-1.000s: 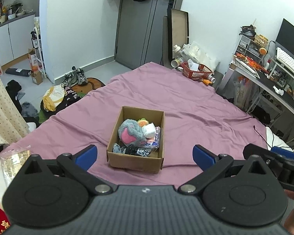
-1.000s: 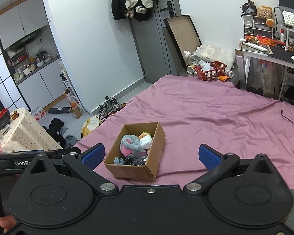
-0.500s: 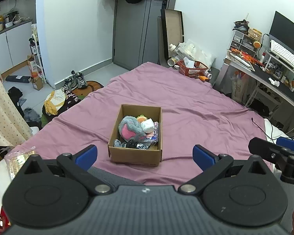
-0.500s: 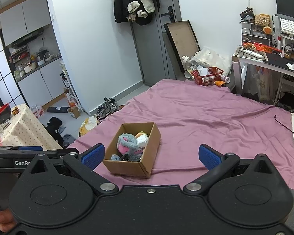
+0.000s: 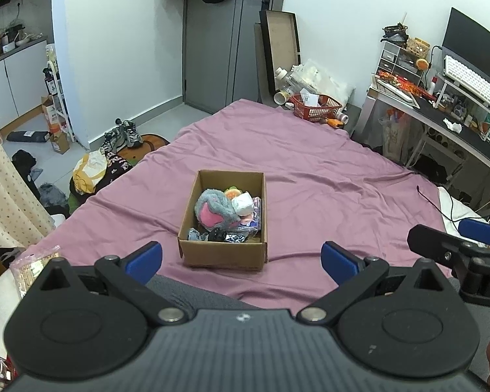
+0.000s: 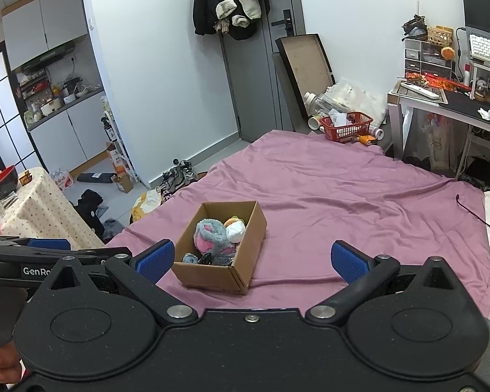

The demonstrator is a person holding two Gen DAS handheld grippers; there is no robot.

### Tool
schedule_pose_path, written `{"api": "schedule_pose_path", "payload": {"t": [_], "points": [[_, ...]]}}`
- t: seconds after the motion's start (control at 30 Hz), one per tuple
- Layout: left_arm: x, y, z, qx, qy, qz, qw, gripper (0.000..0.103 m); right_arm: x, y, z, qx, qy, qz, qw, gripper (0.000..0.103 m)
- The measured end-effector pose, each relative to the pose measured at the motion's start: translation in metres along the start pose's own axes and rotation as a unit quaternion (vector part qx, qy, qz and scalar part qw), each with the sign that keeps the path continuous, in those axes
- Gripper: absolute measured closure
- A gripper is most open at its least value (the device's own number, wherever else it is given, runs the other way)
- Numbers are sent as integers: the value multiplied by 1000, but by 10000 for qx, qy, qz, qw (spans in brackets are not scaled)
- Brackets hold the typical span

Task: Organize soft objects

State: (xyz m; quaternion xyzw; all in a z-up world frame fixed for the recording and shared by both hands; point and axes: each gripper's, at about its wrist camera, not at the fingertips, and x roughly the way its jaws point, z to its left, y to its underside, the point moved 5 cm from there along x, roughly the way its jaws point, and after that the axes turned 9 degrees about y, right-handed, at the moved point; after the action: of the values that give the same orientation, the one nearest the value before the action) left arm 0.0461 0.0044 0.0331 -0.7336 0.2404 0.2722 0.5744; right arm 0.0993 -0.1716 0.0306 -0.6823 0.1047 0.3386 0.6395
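A brown cardboard box stands on the purple bedsheet. It holds a grey and pink plush toy, a white soft item, an orange one and dark small items. The box shows in the right wrist view too, with the plush inside. My left gripper is open and empty, held back from the box's near side. My right gripper is open and empty, also short of the box. Each gripper shows at the edge of the other's view.
A red basket and bottles lie at the bed's far end by a leaning frame. A desk with keyboard and monitor stands right. Shoes, bags and clothes litter the floor left. A black cable lies on the bed's right.
Both grippers have drawn back and up from the box, which looks smaller and farther. Both stay open and empty. The box's contents have not moved.
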Motion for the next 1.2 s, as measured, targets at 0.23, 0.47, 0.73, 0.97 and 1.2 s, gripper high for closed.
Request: {"api": "schedule_pose_path", "payload": {"t": [0.23, 0.47, 0.73, 0.97, 1.2], "points": [[0, 0, 2, -55, 6, 7, 10000, 0, -1, 0, 4, -61, 6, 30, 10000, 0], [0, 0, 3, -55, 19, -3, 10000, 0, 0, -1, 5, -84, 11, 38, 10000, 0], [1, -3, 5, -101, -6, -1, 9999, 0, 0, -1, 4, -88, 5, 26, 10000, 0], [0, -4, 1, 8, -20, -38, 10000, 0, 1, -2, 4, 16, 79, 54, 10000, 0], [3, -2, 5, -86, 4, -13, 10000, 0, 0, 0, 5, -28, 121, 28, 9999, 0]]}}
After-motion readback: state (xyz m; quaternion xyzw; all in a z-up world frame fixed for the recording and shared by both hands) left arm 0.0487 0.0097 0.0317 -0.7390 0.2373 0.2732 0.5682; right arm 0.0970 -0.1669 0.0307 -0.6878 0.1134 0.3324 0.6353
